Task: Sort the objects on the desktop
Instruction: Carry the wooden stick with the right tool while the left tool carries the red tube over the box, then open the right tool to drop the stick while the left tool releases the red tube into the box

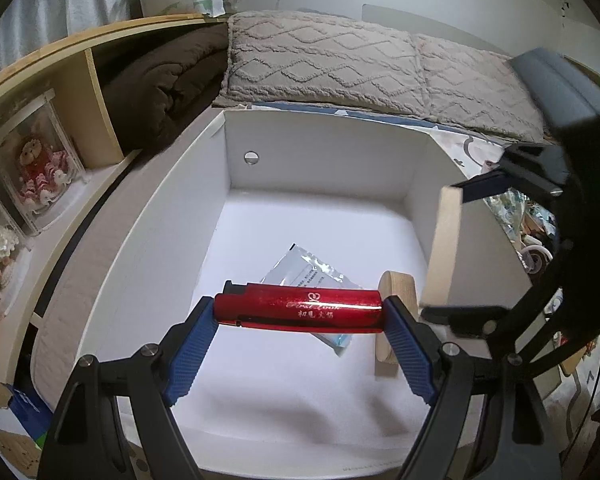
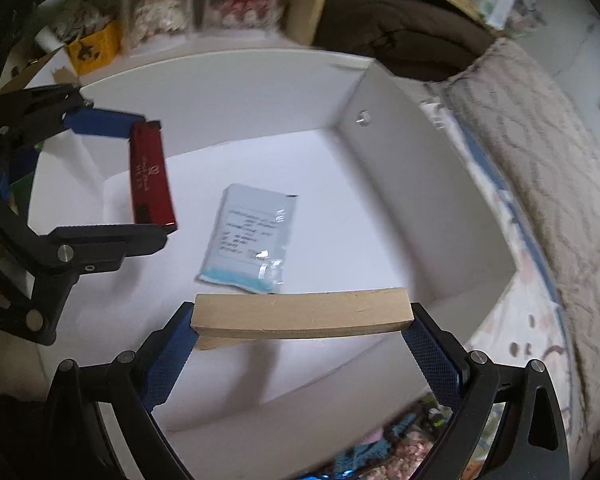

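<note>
My left gripper (image 1: 300,312) is shut on a red metal tube with lettering (image 1: 300,307), held end to end above the open white box (image 1: 316,152). My right gripper (image 2: 302,320) is shut on a flat wooden block (image 2: 300,315), held over the box's near right side. In the left wrist view that block (image 1: 444,246) hangs at the right in the right gripper (image 1: 460,252). A silvery-blue foil packet (image 2: 248,240) lies on the box floor. A round-ended wooden block (image 1: 392,316) lies in the box beside it. The left gripper with the red tube (image 2: 150,176) shows at the left of the right wrist view.
The box sits on a bed with a patterned sheet (image 2: 512,320). Textured beige pillows (image 1: 340,64) lie behind it. A wooden shelf (image 1: 60,80) at the left holds a brown blanket and boxed teddy bears (image 1: 36,168). Colourful items (image 2: 380,456) lie below the box's near wall.
</note>
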Action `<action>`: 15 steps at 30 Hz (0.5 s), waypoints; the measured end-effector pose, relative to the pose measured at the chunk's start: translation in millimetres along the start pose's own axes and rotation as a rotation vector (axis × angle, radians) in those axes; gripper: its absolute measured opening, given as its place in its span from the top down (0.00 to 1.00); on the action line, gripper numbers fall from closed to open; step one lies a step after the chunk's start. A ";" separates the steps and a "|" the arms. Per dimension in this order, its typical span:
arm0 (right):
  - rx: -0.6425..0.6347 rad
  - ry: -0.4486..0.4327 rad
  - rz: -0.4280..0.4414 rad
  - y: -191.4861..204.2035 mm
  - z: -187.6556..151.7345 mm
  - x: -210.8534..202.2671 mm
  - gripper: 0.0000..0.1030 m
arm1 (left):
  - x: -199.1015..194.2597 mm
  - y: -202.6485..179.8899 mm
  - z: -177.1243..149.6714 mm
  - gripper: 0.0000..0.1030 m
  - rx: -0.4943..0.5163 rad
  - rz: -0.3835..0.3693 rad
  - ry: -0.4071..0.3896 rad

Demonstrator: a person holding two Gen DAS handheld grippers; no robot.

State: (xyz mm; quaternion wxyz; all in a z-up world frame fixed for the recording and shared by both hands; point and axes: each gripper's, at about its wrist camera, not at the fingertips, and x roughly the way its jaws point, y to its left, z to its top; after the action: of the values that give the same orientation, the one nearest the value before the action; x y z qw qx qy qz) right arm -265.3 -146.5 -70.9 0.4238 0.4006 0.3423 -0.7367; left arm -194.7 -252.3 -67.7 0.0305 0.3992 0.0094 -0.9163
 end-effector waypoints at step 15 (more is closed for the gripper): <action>-0.111 0.158 0.036 14.1 49.1 46.7 0.03 | -11.5 9.5 -1.9 0.19 0.006 -0.009 -0.003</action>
State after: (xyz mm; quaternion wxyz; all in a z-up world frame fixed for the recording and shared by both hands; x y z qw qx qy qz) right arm -282.3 -210.1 -92.5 0.4299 0.4396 0.4077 -0.6751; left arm -184.9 -261.1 -60.5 0.0253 0.3981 0.0085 -0.9170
